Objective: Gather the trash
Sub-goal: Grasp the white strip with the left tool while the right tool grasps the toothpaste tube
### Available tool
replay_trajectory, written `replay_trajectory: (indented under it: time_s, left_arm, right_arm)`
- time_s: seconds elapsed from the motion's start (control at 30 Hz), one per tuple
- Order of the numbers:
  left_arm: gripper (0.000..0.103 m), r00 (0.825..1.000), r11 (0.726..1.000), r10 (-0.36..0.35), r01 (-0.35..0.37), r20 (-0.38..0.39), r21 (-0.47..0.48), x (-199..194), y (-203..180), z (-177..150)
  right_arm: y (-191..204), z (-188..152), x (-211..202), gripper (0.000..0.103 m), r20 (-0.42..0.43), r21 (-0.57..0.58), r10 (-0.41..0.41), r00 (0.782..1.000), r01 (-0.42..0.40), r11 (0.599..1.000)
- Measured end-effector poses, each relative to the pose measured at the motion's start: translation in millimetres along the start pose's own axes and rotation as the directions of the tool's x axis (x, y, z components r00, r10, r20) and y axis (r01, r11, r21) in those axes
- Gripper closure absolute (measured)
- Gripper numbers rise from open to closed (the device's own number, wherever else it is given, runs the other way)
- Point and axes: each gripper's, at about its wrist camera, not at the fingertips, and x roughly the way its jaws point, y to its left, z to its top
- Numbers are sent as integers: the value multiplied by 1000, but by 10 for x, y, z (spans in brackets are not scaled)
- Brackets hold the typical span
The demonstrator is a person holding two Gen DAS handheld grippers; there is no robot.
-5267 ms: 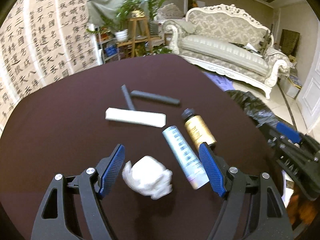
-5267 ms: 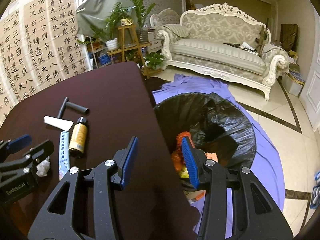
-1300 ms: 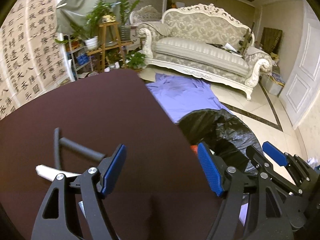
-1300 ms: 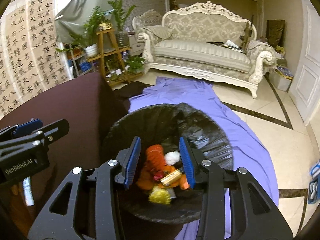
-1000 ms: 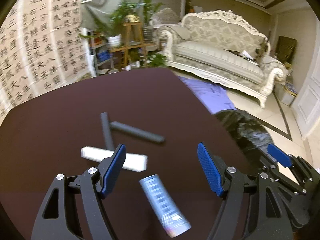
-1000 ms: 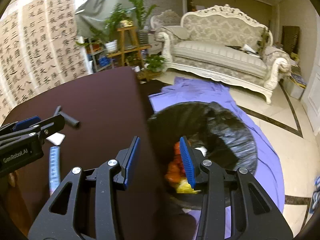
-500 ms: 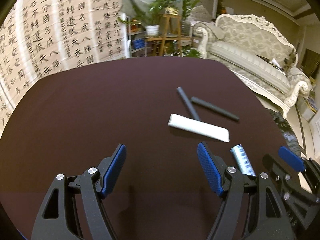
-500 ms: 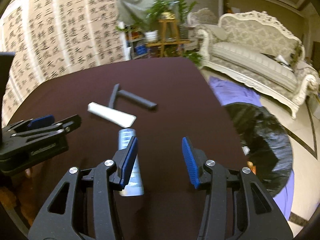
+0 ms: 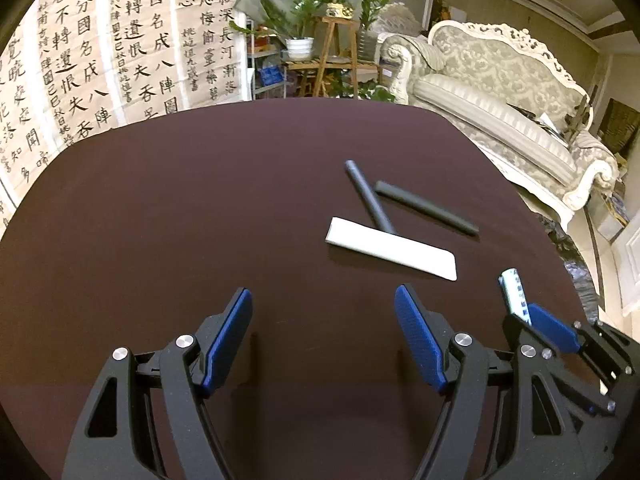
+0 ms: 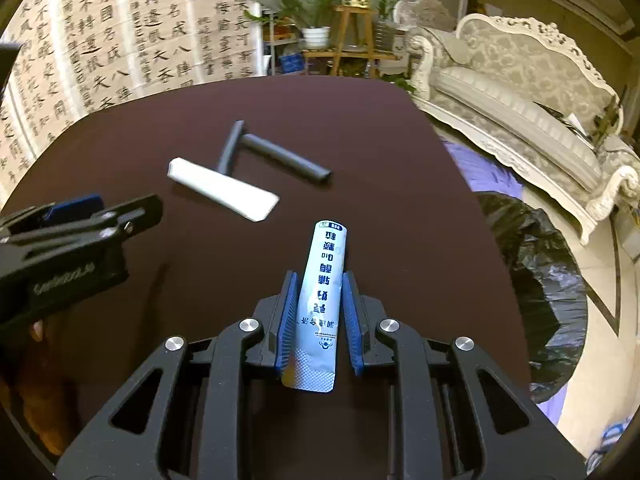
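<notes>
Table: dark maroon. Sachet: pale blue, dark blue print. Strip: white. Two rods: dark grey. Bin bag: black. Sofa: cream, grey damask. Scrolls: beige, black calligraphy. Pads: blue.

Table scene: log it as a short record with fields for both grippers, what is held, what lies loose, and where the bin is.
right gripper: jaws just closed, now shut on the pale blue sachet
left gripper: open, nothing between its pads, over bare table
loose on table: white flat packet; two dark grey tubes, the thinner one with its near end on the packet
trash bin: black-lined, on the floor off the table's right edge
</notes>
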Motion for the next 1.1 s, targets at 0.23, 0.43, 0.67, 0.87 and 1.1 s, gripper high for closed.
replay_trajectory:
  time_s: [0.23, 0.43, 0.67, 0.87, 1.1]
  left_arm:
    - [31, 999, 1000, -4, 4, -43, 1, 198, -141, 92]
    - [31, 998, 1000, 6, -7, -58, -8, 322, -228, 208]
    - [30, 997, 999, 35, -36, -66, -11, 457, -353, 327]
    - [29, 997, 999, 49, -48, -66, 19, 437, -379, 281]
    - [29, 996, 997, 42, -38, -72, 64, 303, -258, 134]
  right_arm:
    - [-277, 137, 145, 81, 0, 37, -9, 1000, 9, 999]
    - [-369, 193, 203, 81, 4, 55, 20, 1000, -20, 998]
    - [-397, 178, 206, 79, 12, 67, 47, 999, -48, 997]
    - [-414, 166, 207, 78, 15, 77, 63, 998, -64, 995]
    - [-411, 166, 206, 78, 15, 74, 59, 998, -60, 995]
